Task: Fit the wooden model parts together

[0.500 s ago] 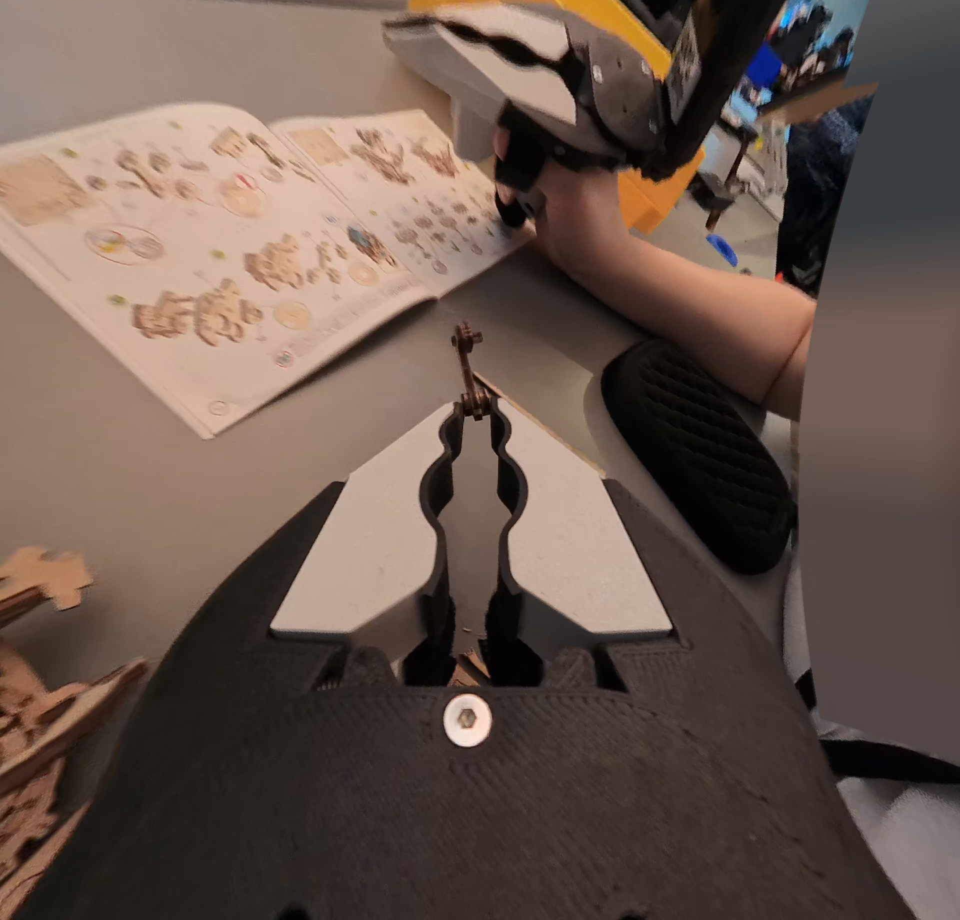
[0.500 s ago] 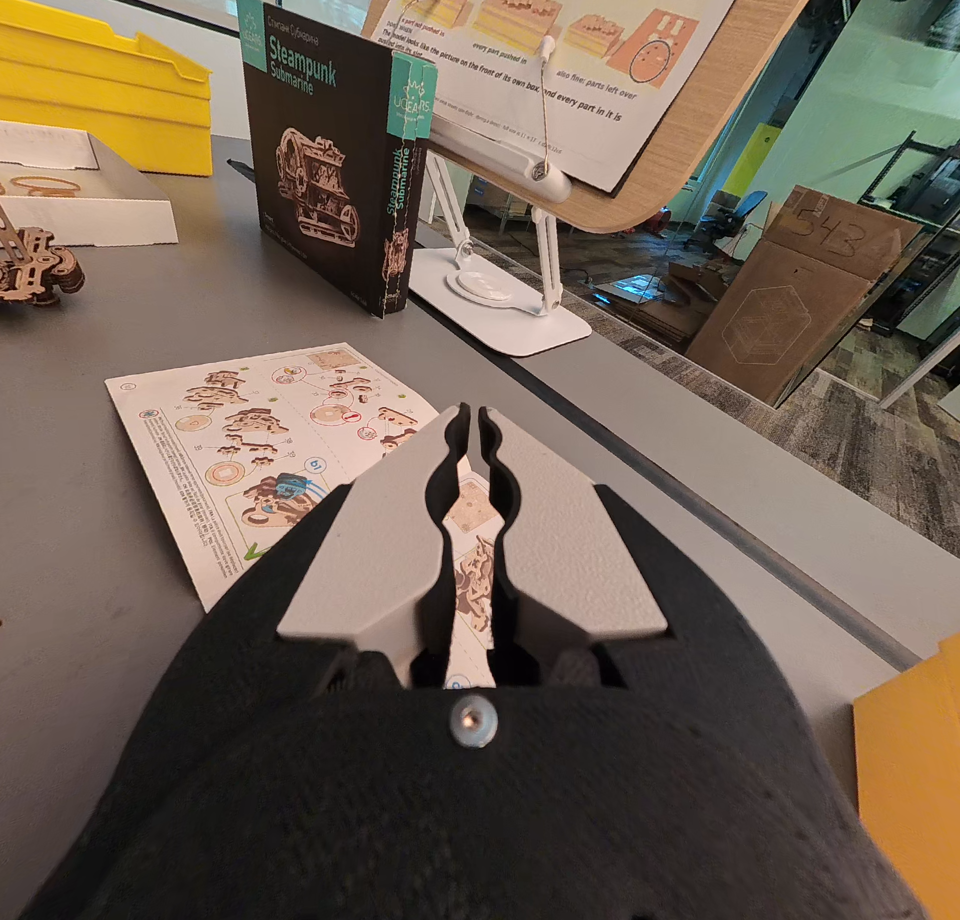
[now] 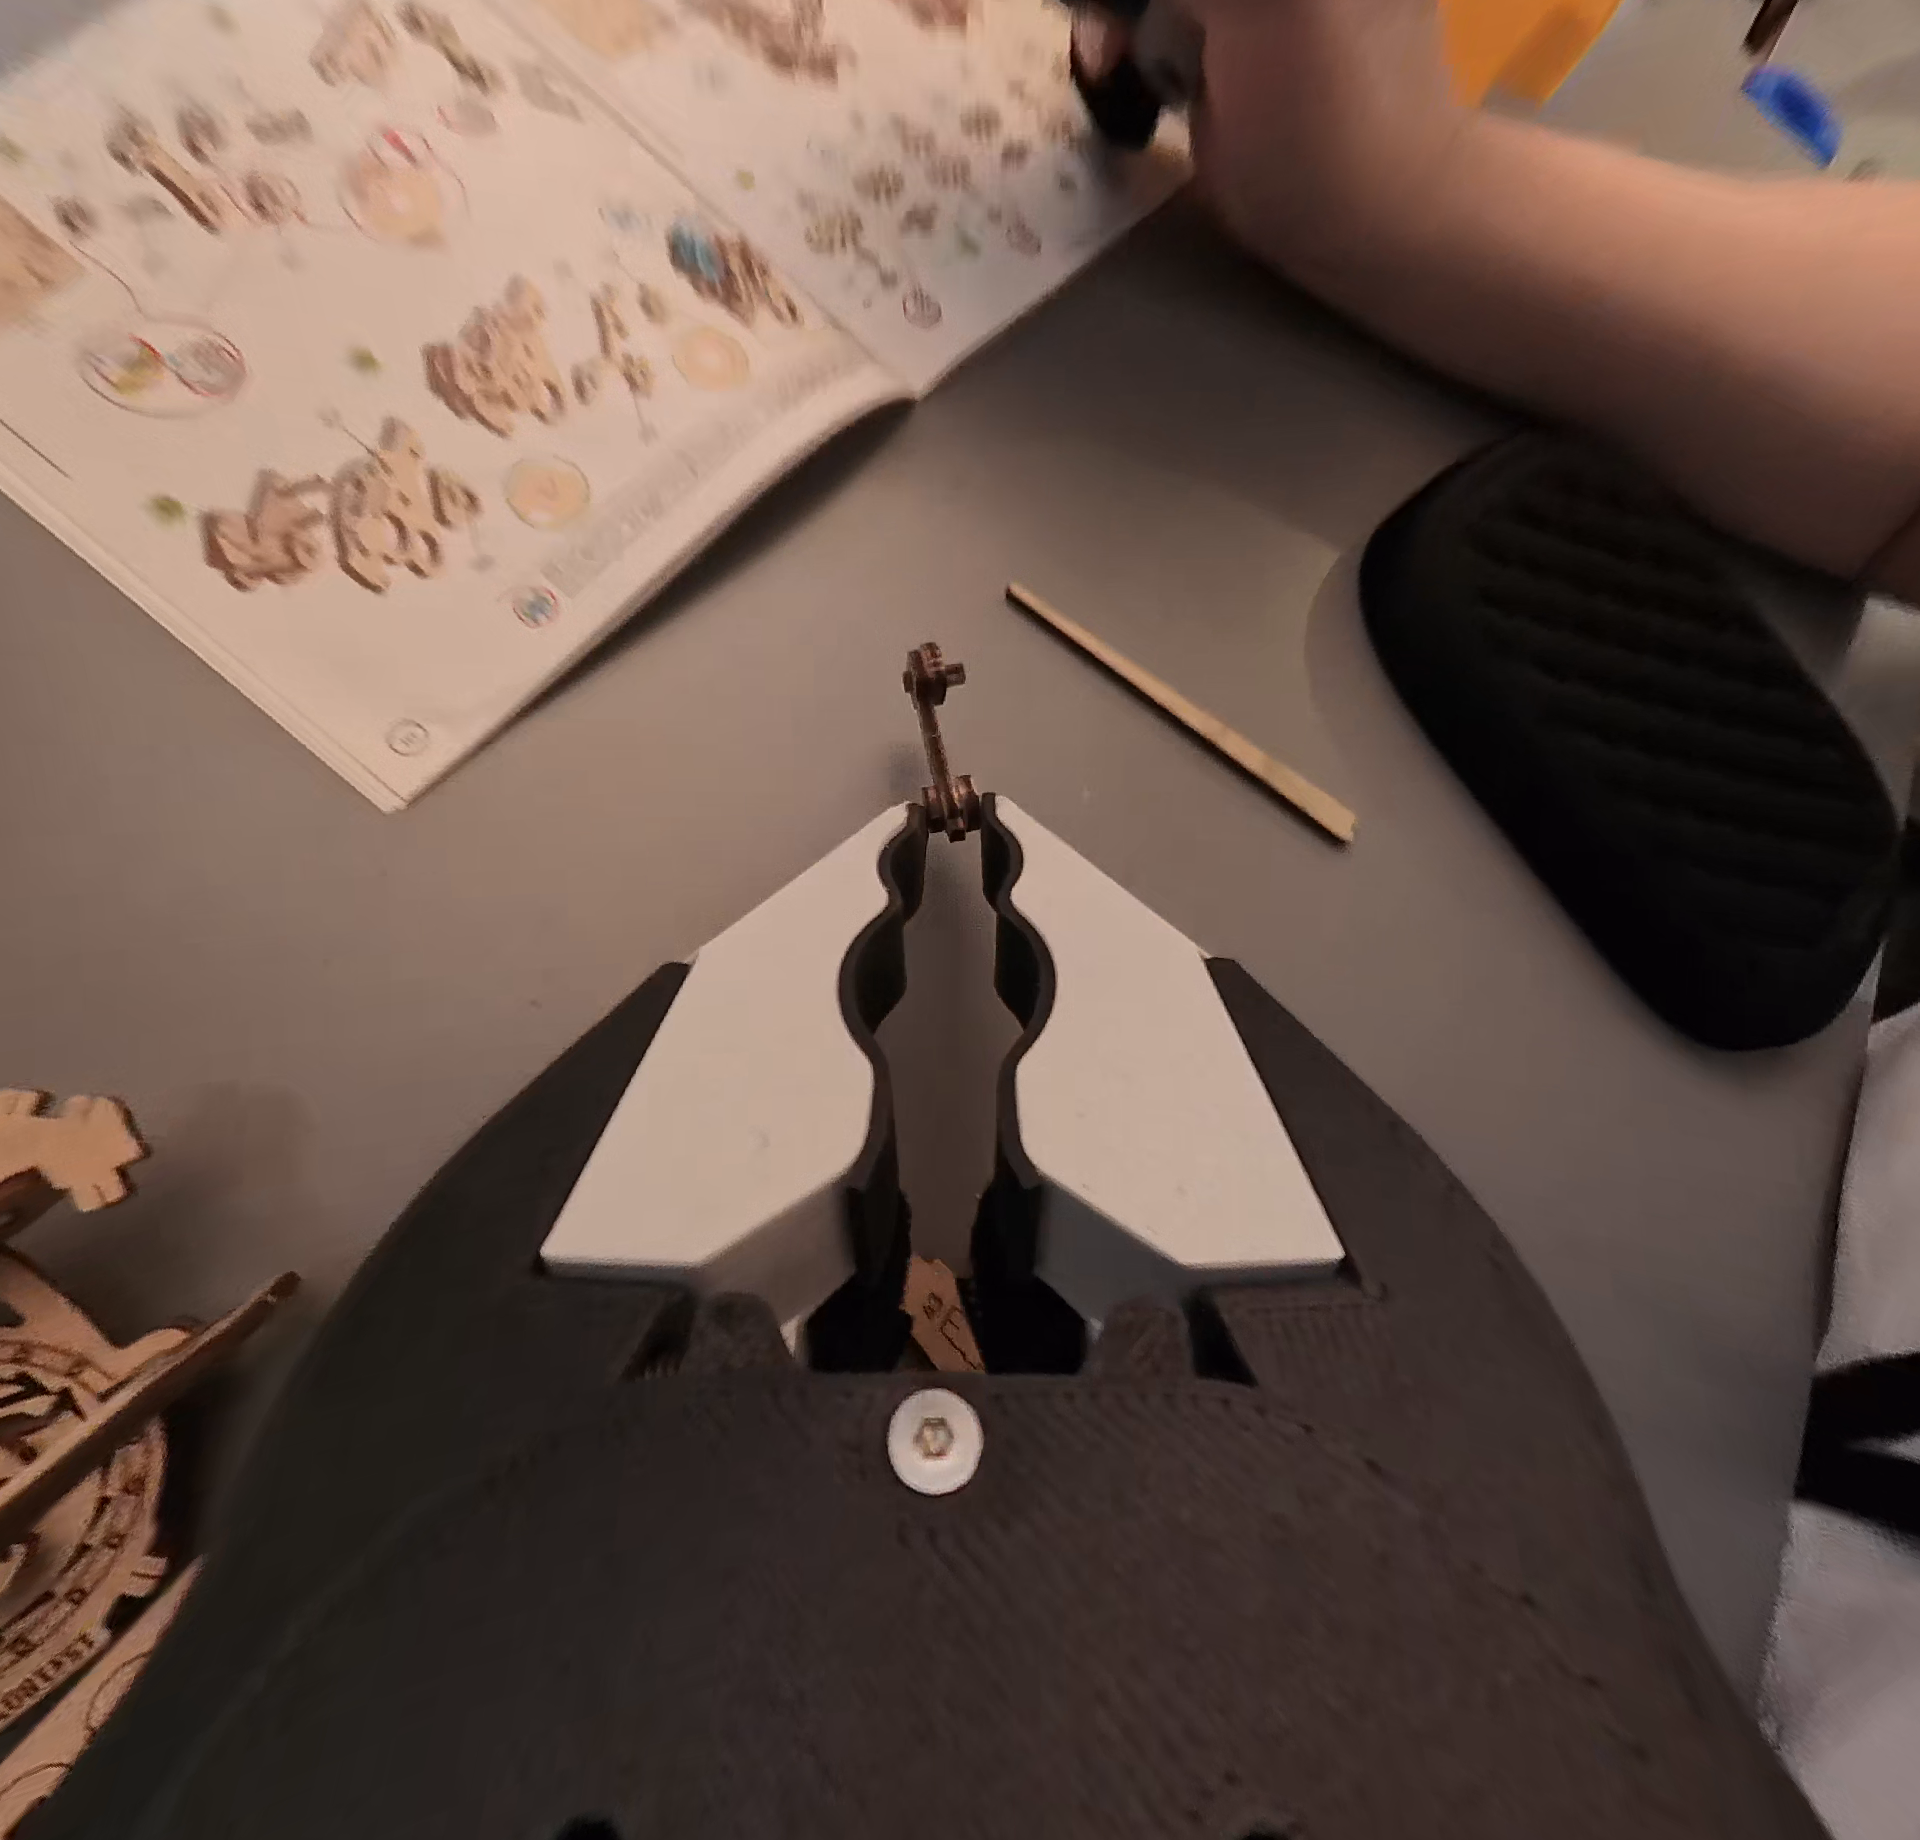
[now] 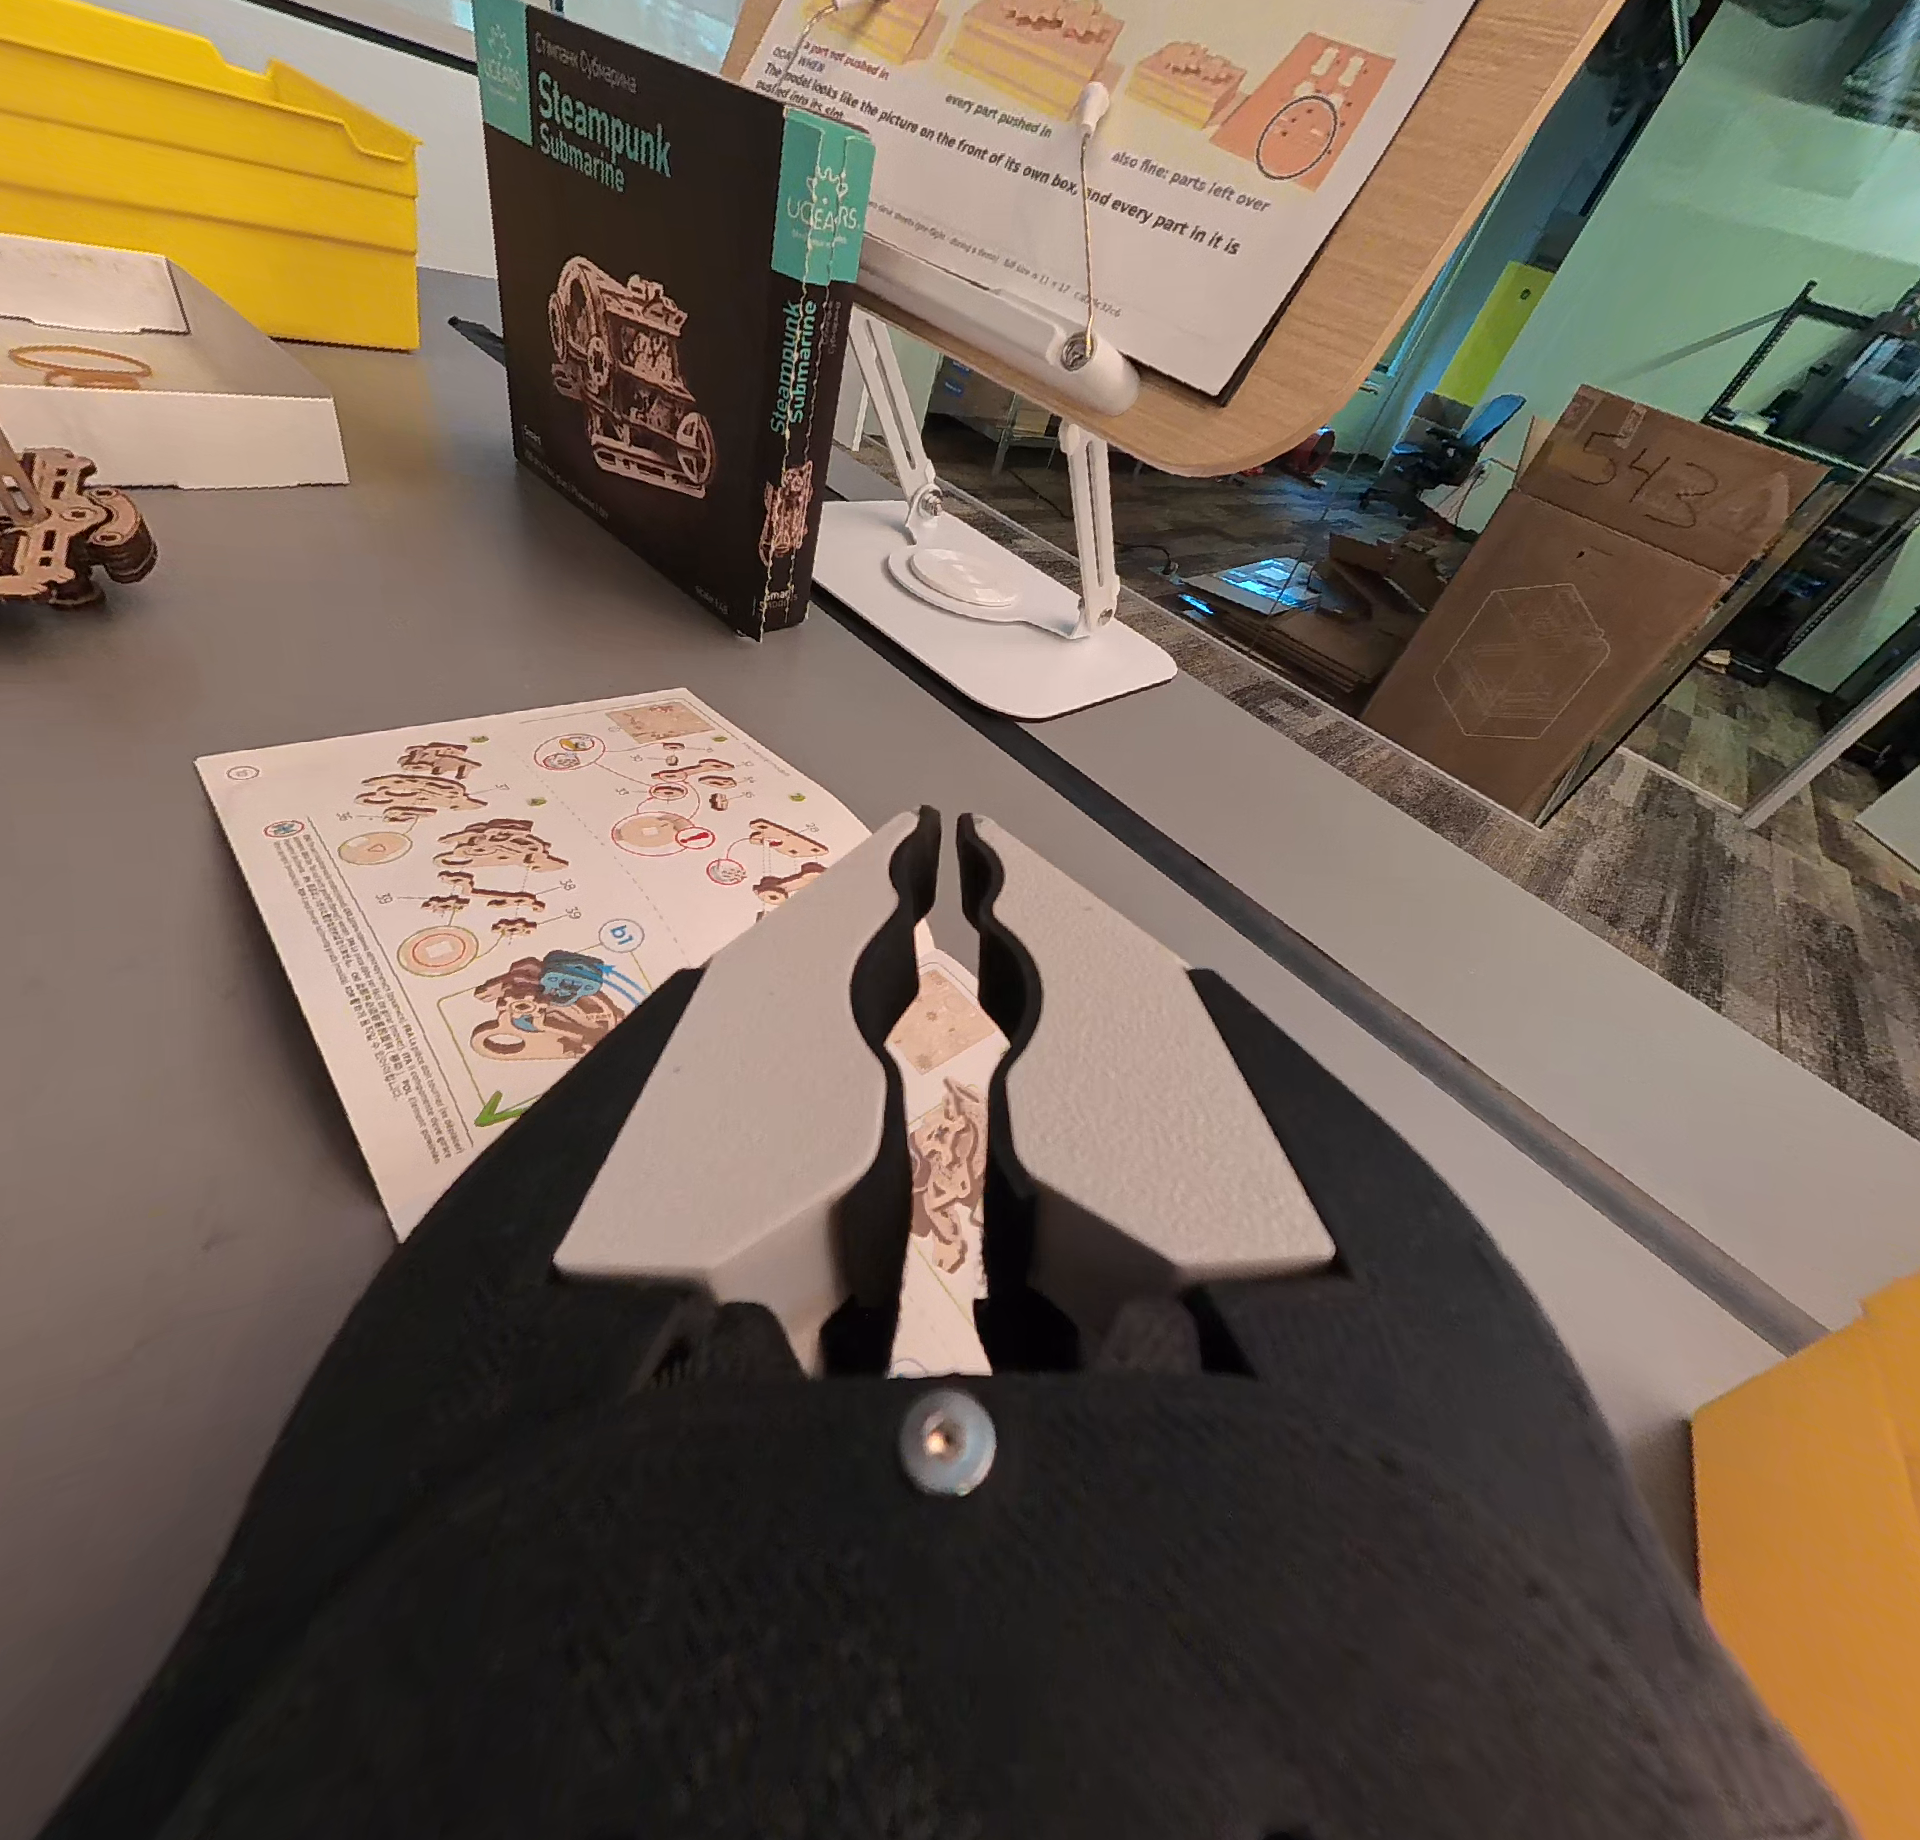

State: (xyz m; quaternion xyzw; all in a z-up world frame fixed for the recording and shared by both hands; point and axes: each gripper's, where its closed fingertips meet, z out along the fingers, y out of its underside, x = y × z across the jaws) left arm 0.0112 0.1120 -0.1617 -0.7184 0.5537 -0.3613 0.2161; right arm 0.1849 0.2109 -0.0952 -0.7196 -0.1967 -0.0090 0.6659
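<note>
1. left claw [image 3: 948,822] pinches a small wooden link [image 3: 935,741] at its tips, held above the table [image 3: 520,959]
2. right claw [image 4: 948,834] nearly closed, empty, over the booklet [image 4: 436,907]
3. step, likely: carrying the link; next needs aligning it to the model [image 3: 62,1375]

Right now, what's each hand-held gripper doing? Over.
Left hand-held gripper shut on small wooden part. Right hand-held gripper nearly shut, empty, over booklet. Nothing blocking.
</note>
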